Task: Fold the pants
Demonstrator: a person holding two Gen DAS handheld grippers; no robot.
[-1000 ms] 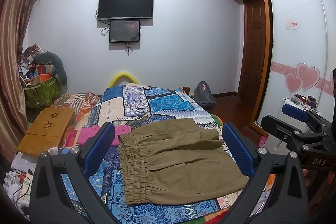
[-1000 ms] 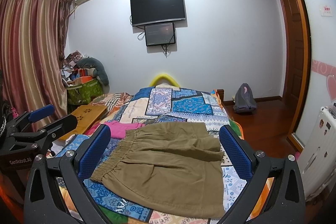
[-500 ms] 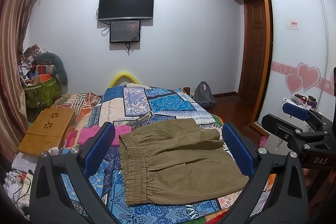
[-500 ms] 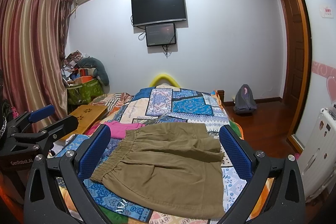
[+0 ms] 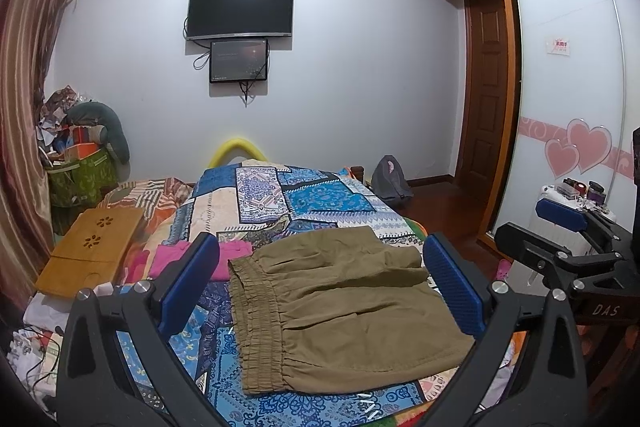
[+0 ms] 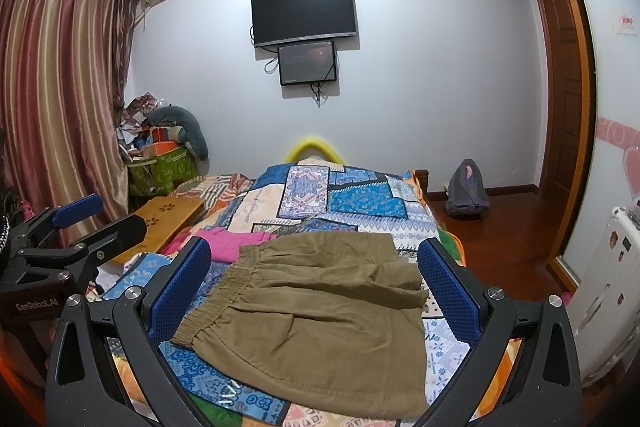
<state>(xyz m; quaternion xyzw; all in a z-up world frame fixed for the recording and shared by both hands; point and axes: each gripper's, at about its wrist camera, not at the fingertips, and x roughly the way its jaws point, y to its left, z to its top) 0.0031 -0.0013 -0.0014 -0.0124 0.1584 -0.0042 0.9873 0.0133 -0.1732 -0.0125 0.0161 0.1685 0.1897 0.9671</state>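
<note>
Olive-brown pants (image 5: 340, 311) lie folded flat on the patchwork bed cover (image 5: 304, 199), elastic waistband toward the left; they also show in the right wrist view (image 6: 320, 315). My left gripper (image 5: 320, 279) is open and empty, held above the pants near the bed's front edge. My right gripper (image 6: 316, 283) is open and empty, also above the pants. Each gripper shows in the other's view: the right one (image 5: 568, 235) at the right, the left one (image 6: 76, 223) at the left.
A pink garment (image 5: 224, 261) lies left of the pants. A wooden lap tray (image 5: 92, 251) sits at the bed's left side. A green basket of clutter (image 5: 80, 175), curtains, a grey backpack (image 5: 390, 181) on the floor and a white radiator (image 6: 612, 283) surround the bed.
</note>
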